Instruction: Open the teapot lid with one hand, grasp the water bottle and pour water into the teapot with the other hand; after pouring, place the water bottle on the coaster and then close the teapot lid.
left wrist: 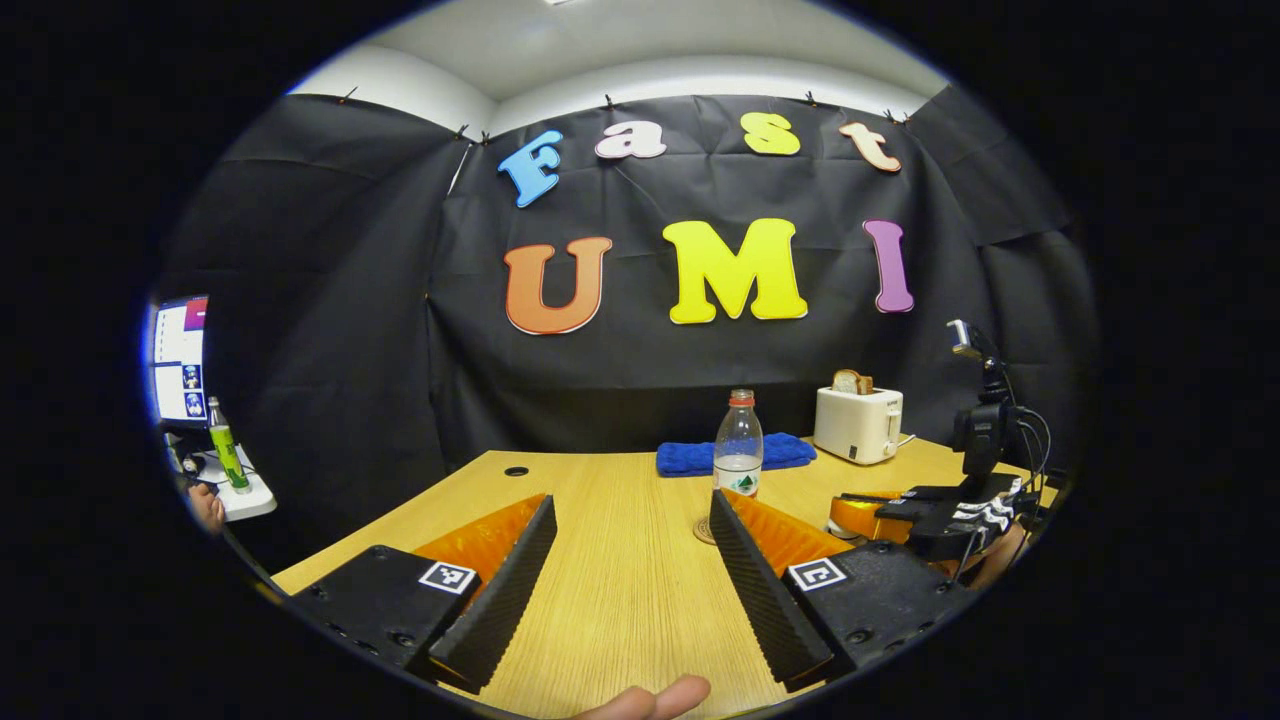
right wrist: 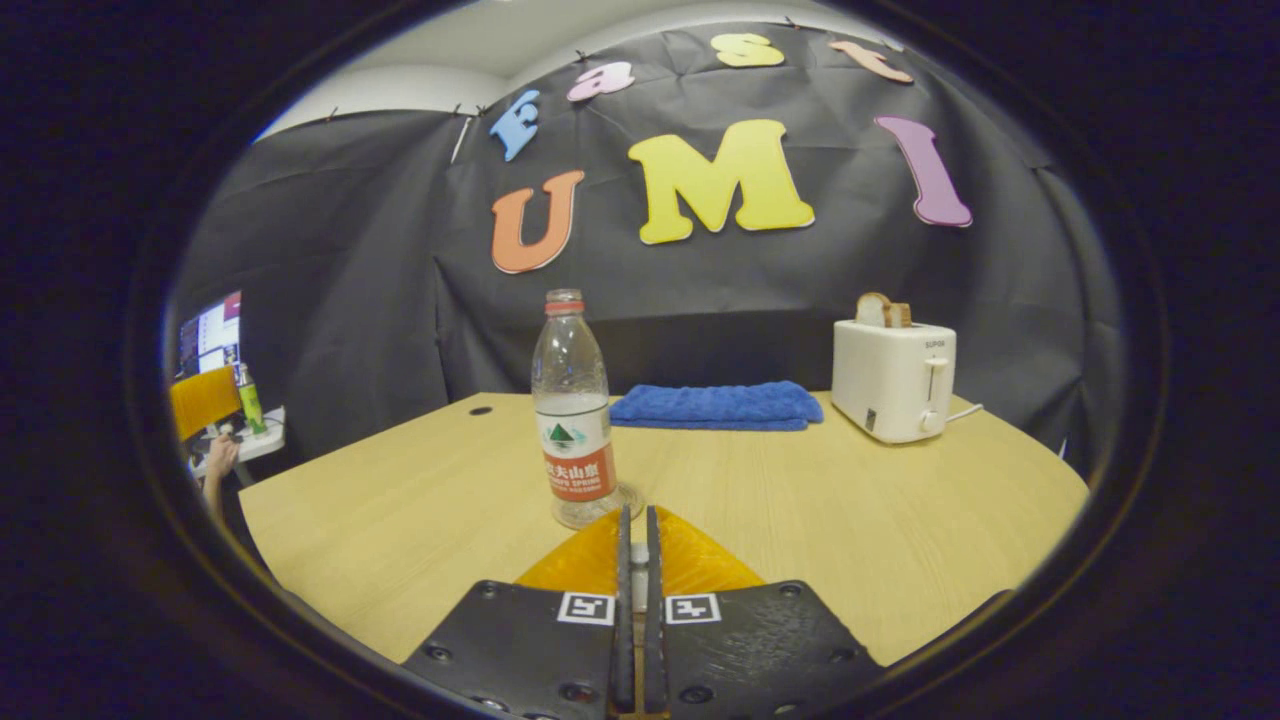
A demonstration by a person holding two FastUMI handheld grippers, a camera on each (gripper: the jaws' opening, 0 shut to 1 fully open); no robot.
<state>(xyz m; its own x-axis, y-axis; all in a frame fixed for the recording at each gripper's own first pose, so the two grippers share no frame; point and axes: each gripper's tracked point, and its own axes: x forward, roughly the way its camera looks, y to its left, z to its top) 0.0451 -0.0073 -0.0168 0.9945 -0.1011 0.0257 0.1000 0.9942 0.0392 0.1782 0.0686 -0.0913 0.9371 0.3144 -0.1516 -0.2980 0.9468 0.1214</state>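
A clear water bottle [left wrist: 738, 445] [right wrist: 572, 420] with a red-banded label stands upright on a round brown coaster [left wrist: 703, 531] mid-table. My left gripper [left wrist: 630, 500] is open wide over bare wood, nothing between its fingers, with the bottle just beyond its right fingertip. My right gripper [right wrist: 638, 515] is shut, and a small pale knob is pinched low between its fingers; it looks like the teapot lid's knob. The bottle stands just past this gripper's tips, slightly left. In the left gripper view the right gripper [left wrist: 900, 510] hangs low at the right; the teapot under it is mostly hidden.
A white toaster [right wrist: 893, 380] with bread stands at the back right. A folded blue towel [right wrist: 715, 405] lies at the back centre. A person's fingertip [left wrist: 650, 700] shows at the near edge. Beyond the table's left edge are a monitor and a green bottle [left wrist: 226, 452].
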